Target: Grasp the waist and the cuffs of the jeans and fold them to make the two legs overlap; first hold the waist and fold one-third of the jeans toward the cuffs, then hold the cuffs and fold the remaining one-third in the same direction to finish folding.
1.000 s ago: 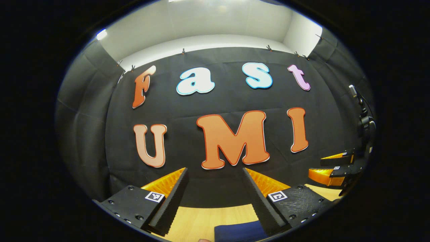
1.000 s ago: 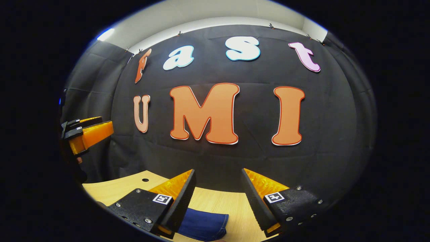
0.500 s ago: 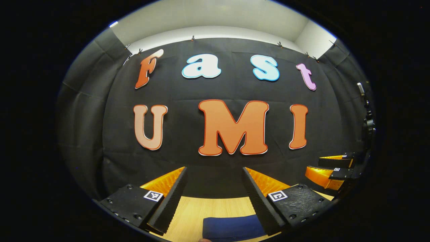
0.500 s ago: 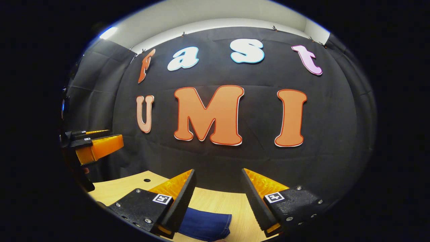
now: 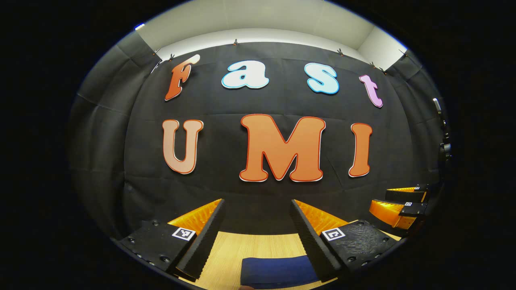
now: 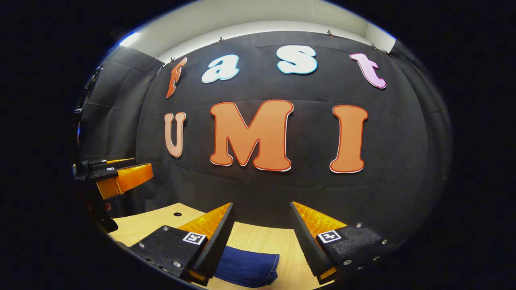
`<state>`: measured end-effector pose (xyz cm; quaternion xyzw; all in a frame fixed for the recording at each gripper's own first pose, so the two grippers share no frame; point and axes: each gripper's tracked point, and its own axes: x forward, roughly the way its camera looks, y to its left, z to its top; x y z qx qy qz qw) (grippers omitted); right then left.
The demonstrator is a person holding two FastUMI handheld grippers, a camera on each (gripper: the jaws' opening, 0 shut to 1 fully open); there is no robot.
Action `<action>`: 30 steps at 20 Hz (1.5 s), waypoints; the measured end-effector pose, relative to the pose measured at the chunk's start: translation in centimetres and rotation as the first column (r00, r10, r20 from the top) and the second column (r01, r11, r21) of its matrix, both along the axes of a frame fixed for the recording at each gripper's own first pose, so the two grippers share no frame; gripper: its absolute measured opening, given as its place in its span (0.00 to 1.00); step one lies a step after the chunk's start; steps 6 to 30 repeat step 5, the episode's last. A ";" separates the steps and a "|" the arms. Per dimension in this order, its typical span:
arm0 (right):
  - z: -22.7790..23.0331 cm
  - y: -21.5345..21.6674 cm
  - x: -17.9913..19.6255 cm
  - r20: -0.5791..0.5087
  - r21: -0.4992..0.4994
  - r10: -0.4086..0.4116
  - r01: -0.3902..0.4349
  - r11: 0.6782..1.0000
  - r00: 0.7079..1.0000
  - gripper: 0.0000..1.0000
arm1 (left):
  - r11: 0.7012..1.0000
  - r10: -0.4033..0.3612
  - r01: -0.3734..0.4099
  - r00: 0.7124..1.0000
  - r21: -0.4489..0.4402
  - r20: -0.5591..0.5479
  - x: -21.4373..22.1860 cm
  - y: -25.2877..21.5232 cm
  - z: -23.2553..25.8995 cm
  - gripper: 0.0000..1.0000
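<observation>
- My left gripper (image 5: 258, 225) had its jaws spread wide with nothing between the pads; it hung in the air above the table.
- My right gripper (image 6: 260, 227) was released just the same, fingers well apart and gripping nothing.
- Below and between my left fingers lay the jeans (image 5: 278, 272), a dark blue folded bundle resting flat on the wooden table (image 5: 250, 245), not touched by either pad.
- In the right gripper view the jeans (image 6: 248, 268) sat beneath my left-hand finger, a stitched edge showing at their right side.
- Farther off, each gripper showed at the edge of the other's view, both held level above the table.
- A small round hole (image 6: 177, 214) marked the tabletop near the far-left corner.
</observation>
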<state>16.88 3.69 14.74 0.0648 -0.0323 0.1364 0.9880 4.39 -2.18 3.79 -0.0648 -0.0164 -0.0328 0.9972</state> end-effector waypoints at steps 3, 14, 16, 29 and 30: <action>-0.1 0.2 -0.1 -0.004 0.001 0.008 -0.008 1.000 1.000 0.86 | 1.000 0.003 -0.003 1.000 0.004 -0.009 -0.2 0.0 -0.2 0.99; -0.1 0.4 -0.3 0.001 -0.002 0.014 -0.014 1.000 1.000 0.86 | 1.000 -0.002 0.002 1.000 0.002 -0.015 -0.3 -0.3 -0.5 0.99; -0.1 0.4 -0.3 0.001 -0.002 0.014 -0.014 1.000 1.000 0.86 | 1.000 -0.002 0.002 1.000 0.002 -0.015 -0.3 -0.3 -0.5 0.99; -0.1 0.4 -0.3 0.001 -0.002 0.014 -0.014 1.000 1.000 0.86 | 1.000 -0.002 0.002 1.000 0.002 -0.015 -0.3 -0.3 -0.5 0.99; -0.1 0.4 -0.3 0.001 -0.002 0.014 -0.014 1.000 1.000 0.86 | 1.000 -0.002 0.002 1.000 0.002 -0.015 -0.3 -0.3 -0.5 0.99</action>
